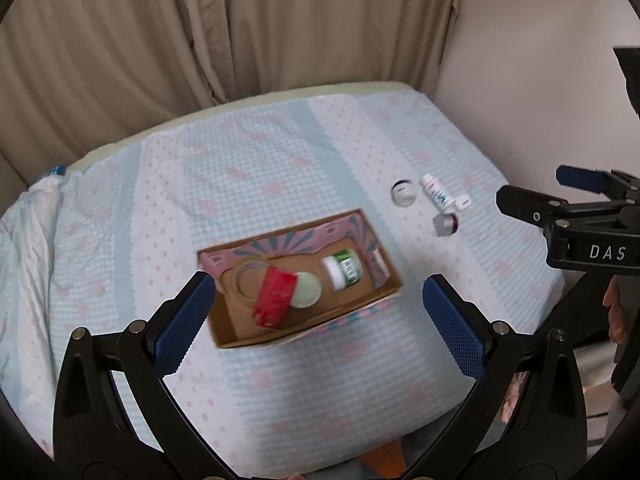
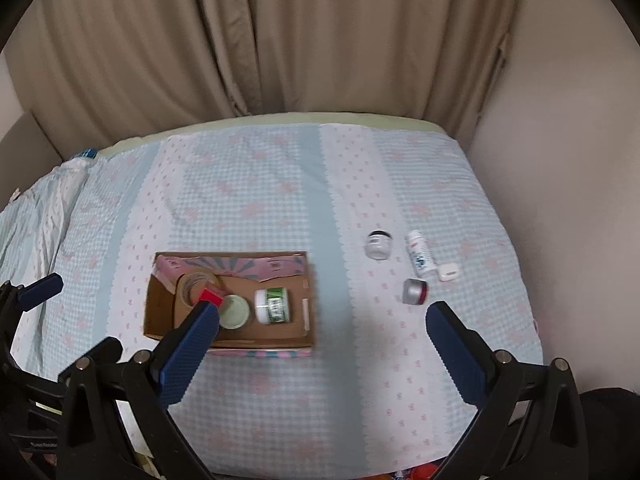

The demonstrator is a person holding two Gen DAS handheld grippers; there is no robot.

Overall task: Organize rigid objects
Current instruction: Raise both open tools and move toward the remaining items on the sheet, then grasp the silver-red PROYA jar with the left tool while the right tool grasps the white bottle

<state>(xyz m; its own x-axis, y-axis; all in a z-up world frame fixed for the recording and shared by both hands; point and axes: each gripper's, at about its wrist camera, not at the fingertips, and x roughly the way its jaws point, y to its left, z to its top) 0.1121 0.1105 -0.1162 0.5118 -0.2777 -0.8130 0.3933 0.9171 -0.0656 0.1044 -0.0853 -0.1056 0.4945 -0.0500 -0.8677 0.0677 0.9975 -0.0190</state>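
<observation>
An open cardboard box (image 1: 390,285) (image 2: 310,326) lies on the bed. Inside are a tape roll (image 1: 244,280) (image 2: 192,284), a red block (image 1: 276,298) (image 2: 212,295), a pale green lid (image 1: 308,290) (image 2: 236,311) and a green-labelled white jar (image 1: 343,269) (image 2: 274,305). Right of the box, on the cover, lie a clear jar (image 1: 403,193) (image 2: 379,245), a white bottle (image 1: 438,193) (image 2: 420,254), a small white case (image 1: 464,202) (image 2: 448,271) and a silver-and-red jar (image 1: 445,225) (image 2: 415,291). My left gripper (image 1: 316,312) is open above the box, empty. My right gripper (image 2: 322,328) is open, empty, near the front edge.
The bed (image 1: 280,168) (image 2: 280,200) has a light blue and pink patterned cover. Beige curtains (image 1: 200,32) (image 2: 280,40) hang behind it and a plain wall (image 2: 560,160) stands on the right. A rumpled fold of fabric (image 1: 36,240) lies at the left edge.
</observation>
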